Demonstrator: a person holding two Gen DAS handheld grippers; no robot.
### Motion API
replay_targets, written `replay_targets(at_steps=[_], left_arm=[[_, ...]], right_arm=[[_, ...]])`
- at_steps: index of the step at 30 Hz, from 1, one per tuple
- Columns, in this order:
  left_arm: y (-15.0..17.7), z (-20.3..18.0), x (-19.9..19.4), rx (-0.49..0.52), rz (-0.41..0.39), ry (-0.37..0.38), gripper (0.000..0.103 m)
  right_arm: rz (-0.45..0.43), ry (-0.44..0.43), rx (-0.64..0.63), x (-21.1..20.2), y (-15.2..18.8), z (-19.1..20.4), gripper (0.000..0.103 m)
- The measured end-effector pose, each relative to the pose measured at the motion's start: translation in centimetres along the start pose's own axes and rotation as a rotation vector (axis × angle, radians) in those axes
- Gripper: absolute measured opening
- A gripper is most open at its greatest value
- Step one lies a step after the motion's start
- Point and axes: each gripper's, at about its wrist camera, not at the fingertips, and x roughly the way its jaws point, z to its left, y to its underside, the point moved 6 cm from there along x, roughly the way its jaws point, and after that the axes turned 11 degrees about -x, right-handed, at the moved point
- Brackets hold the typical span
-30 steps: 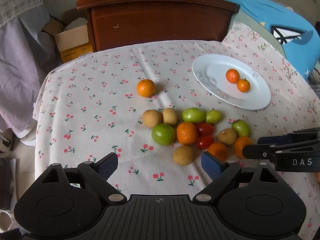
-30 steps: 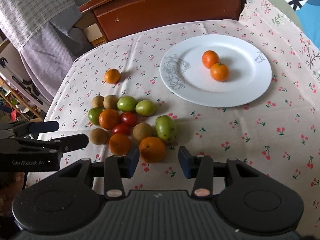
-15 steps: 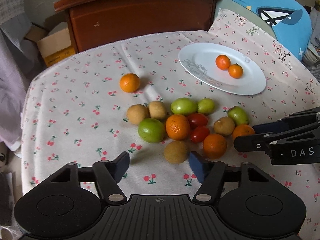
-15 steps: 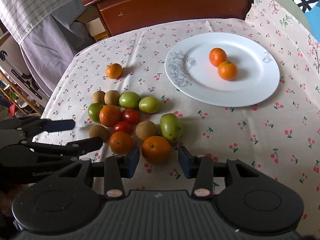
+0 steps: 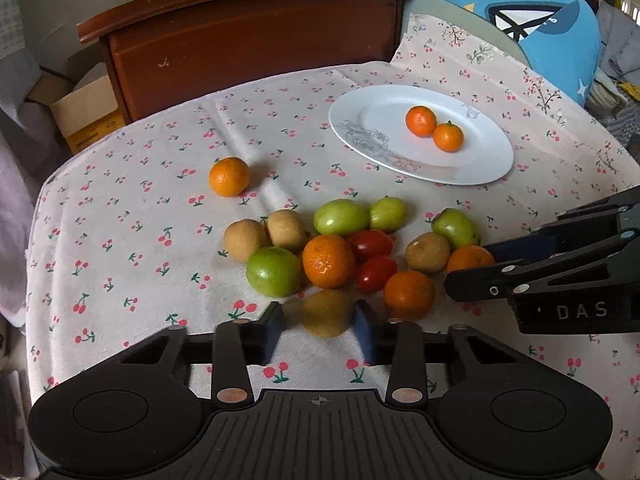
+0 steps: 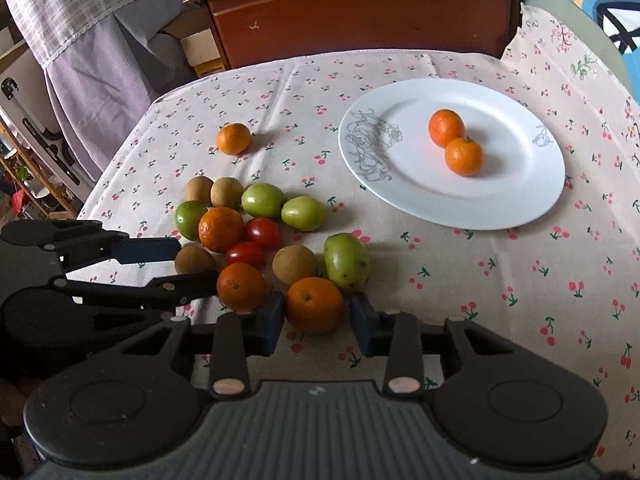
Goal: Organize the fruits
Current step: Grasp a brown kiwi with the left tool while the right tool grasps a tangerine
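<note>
Left hand-held gripper now closer, brown fruit between its narrowed, not-yet-touching fingers; right one open around orange.

- A dark wooden headboard stood behind the table.
- A cardboard box sat beside it.
- A blue cushion lay right.

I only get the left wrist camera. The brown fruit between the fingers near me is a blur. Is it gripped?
Observer: The right wrist view shows it sharply. The left gripper is open, with one finger on each side of the brown fruit.
Operator: And the other tool, on my right?
Observer: The right gripper is open around an orange that sits on the tablecloth.
Operator: Is the green fruit beside that orange clean?
Observer: No, the green fruit has dark speckles.
</note>
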Motion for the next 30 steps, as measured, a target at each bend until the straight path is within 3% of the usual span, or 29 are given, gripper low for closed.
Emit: replay_targets(at_steps=[7, 15, 21, 30], left_arm=[[-0.3, 0.5, -0.6, -0.052, -0.005, 0.005, 0.025], [-1.7, 0.7, -1.8, -0.115, -0.021, 0.021, 0.025], [-2.8, 1.2, -1.4, -0.165, -0.012, -0.029, 0.025], [-4.1, 1.0, -1.3, -0.205, -0.013, -0.051, 0.025]], right_arm=[[0.001, -0.043, 0.018, -0.1, -0.2, 0.1, 0.031], [-0.07, -0.099, 0.001, -1.7, -1.6, 1.0, 0.031], [-0.117, -0.074, 0.027, -2.4, -3.1, 0.3, 0.031], [-0.118, -0.037, 0.058, -2.1, -3.7, -0.5, 0.031]])
